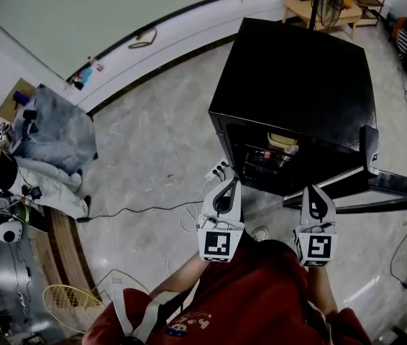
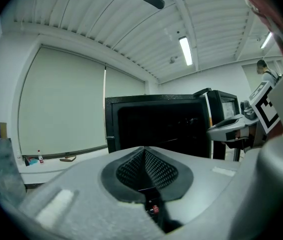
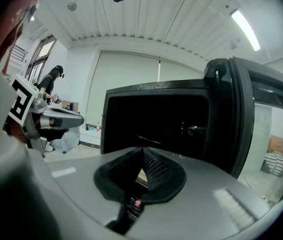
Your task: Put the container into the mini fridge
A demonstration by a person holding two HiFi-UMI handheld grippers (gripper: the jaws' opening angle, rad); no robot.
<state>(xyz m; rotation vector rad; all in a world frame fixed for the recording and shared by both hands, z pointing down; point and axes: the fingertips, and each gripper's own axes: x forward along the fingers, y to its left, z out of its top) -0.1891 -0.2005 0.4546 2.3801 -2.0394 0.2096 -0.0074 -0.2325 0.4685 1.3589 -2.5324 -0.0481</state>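
At the far left of the head view, a grey cover (image 1: 56, 131) is draped over something near the wall. A black cable (image 1: 131, 210) is trailed across the pale floor (image 1: 160, 142). The left gripper (image 1: 226, 182) is held above the floor. Its ribbed pads (image 2: 156, 169) are pressed fully together and nothing is caught between them. Just beyond it, the black mini fridge (image 1: 297, 77) is stood open. The container (image 1: 282, 141), topped with a tan lid, is seen resting inside near the top of the compartment. The right gripper (image 1: 316, 190) is held before the lower edge of the opening. Its pads (image 3: 157, 169) are likewise brought together at the tips and nothing is held. The fridge door (image 1: 398, 185) is swung out to the right.
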